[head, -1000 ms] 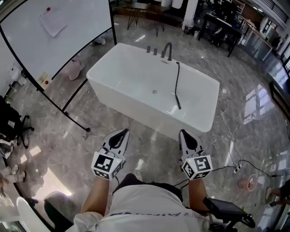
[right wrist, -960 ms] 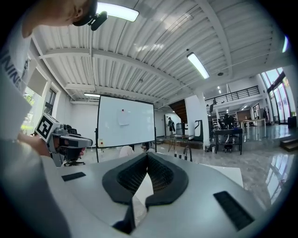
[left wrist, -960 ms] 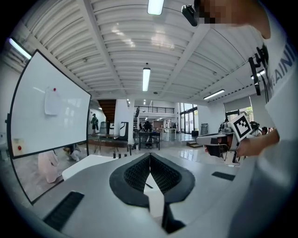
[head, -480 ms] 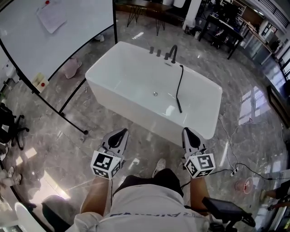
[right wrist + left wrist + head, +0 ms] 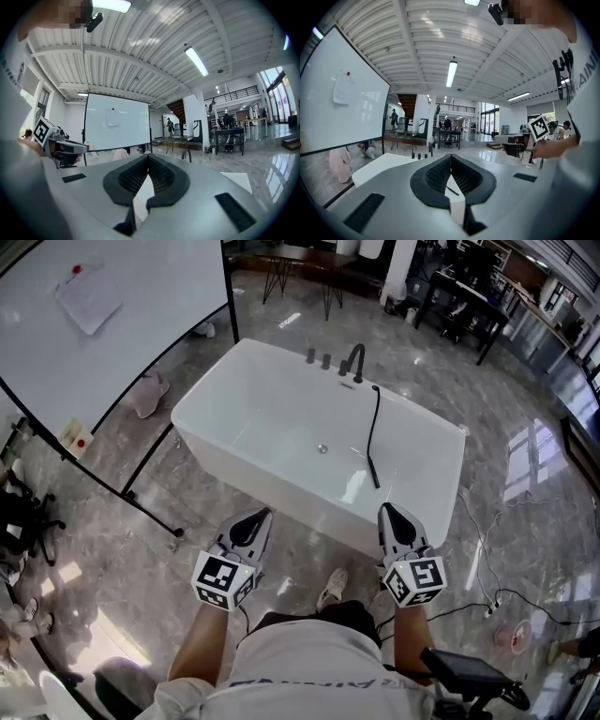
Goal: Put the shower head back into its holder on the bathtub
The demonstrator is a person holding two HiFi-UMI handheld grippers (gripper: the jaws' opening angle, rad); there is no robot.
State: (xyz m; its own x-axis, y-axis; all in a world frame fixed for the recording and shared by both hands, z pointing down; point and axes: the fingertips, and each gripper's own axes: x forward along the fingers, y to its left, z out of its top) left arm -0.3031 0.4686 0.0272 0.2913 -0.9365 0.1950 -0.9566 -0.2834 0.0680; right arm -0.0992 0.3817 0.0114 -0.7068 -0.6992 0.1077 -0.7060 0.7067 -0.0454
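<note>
White and freestanding, the bathtub [image 5: 253, 479] sits on a grey marble floor [image 5: 525, 456]. The black shower head [image 5: 374, 473] lies inside it near the right-hand end, its hose [image 5: 372, 423] trailing up to the fittings beside the curved faucet [image 5: 354, 360] on the far rim. The person holds the left claw [image 5: 259, 517] and the right claw [image 5: 387, 512] side by side, short of the tub's near wall, each with its jaws pressed together and nothing between them. The step in hand looks like the reach into the tub. The right claw is the nearer to the shower head and would need to spread its jaws before going over the near rim. It should then close across the slim handle rather than the hose, so the head does not swing. The holder cannot be picked out among the small fittings at the far rim, and finding it first would spare a blind carry. A slack hose may snag the faucet, so a slow, low lift seems wise.
</note>
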